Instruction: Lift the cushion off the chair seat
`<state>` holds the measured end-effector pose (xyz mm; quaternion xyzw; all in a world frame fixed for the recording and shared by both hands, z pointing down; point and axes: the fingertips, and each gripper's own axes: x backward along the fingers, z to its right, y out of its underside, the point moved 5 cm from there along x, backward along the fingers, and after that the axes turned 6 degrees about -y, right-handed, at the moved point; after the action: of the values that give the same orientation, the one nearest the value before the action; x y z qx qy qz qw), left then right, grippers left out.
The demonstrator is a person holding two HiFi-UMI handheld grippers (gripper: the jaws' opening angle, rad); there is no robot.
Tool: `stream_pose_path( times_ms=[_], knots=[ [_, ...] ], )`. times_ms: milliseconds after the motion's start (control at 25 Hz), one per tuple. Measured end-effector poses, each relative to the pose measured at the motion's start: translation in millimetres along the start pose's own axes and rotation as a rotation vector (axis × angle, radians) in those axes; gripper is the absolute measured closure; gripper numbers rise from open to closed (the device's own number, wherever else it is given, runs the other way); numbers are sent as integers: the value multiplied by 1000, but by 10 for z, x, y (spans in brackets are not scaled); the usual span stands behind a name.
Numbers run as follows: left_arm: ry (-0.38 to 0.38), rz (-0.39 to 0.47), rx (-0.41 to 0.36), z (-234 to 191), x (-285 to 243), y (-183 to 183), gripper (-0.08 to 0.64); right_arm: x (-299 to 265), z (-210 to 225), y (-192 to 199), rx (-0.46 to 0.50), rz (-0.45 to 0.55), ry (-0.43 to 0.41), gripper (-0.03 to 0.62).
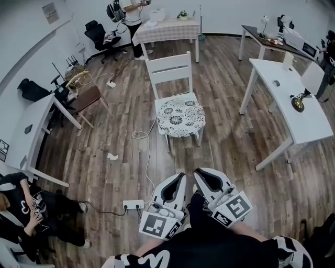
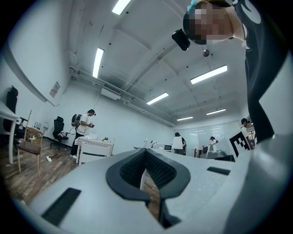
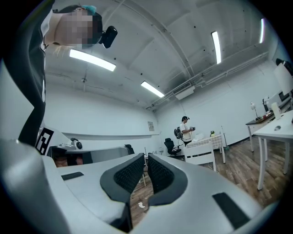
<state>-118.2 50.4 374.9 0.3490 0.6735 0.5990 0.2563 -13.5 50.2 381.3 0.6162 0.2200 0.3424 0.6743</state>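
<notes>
1. Grippers were held side by side, pointing about level. The left gripper and the right gripper each had its jaws pressed together, with nothing caught between the ribbed pads.
2. A power strip lay on the wooden floor just left of the left gripper. A white cable ran from it forward toward the chair.
3. The cushion, round and white with a dark floral print, lay flat on the seat of the white chair. It was straight ahead of both grippers, well apart from their jaw tips and untouched.
4. A white desk stood ahead and to the right of the right gripper.
5. A table with a checked cloth stood beyond the chair, farthest from the grippers. A person stood at its left end.
</notes>
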Motion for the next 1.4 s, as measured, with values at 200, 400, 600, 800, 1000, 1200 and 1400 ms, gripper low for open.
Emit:
stream_pose_path(
  times_ms=[200,400,600,800,1000,1200,1400],
  knots=[
    [-18,9,-13,-264,-521,38,561,-359,492,-15,-41,6,-42,554],
    [-41,17,-11,-504,-1091,-37,561,-704,1008,-218,-6,23,-57,554],
    [-47,23,-23,-664,-1536,-119,560,-982,1423,-294,-8,18,-66,554],
    [-67,35,-17,-830,-1908,-165,560,-1254,1749,-345,-8,13,-96,554],
    [-82,61,-5,-981,-2260,-220,561,-1471,2067,-396,-4,19,-108,554],
    [-97,75,-2,-1104,-2539,-208,561,-1634,2353,-398,0,18,-119,554],
    [-114,67,5,-1160,-2717,-120,560,-1715,2540,-342,-12,8,-134,554]
  ],
)
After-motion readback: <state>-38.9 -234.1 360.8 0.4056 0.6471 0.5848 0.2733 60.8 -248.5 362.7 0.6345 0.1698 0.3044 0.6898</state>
